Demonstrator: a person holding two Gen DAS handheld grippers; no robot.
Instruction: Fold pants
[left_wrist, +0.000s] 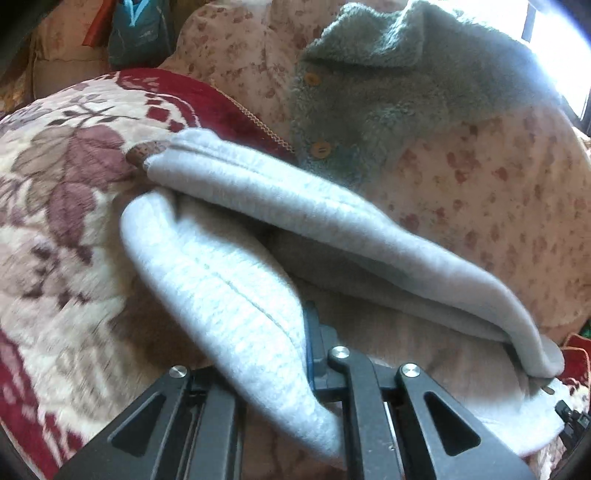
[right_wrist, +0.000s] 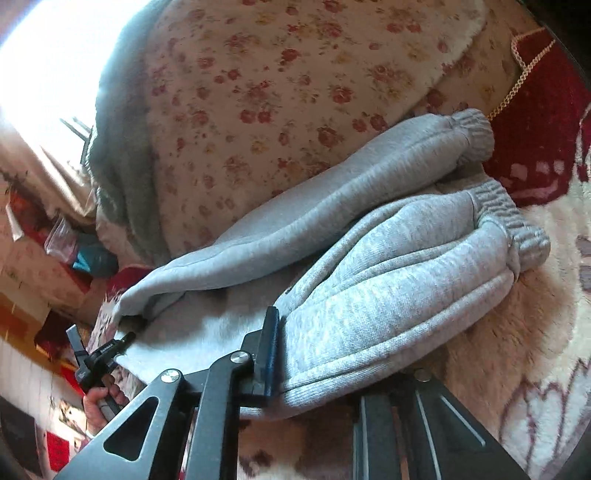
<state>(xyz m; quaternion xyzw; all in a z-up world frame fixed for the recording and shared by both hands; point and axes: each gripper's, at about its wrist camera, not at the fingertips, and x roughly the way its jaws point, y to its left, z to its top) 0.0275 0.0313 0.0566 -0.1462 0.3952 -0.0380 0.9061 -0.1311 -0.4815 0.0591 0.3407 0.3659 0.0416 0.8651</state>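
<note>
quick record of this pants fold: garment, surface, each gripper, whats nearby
garment: grey sweatpants, legs lying side by side, ribbed cuffs at the far end
surface: floral cream and red blanket
left gripper: shut on the sweatpants, grey cloth bunched between its fingers
right gripper: shut on the sweatpants at the near edge
nearby: green fleece jacket with wooden buttons, lying on a rose print quilt beyond the pants
fold state: not yet folded over, both near corners gripped
</note>
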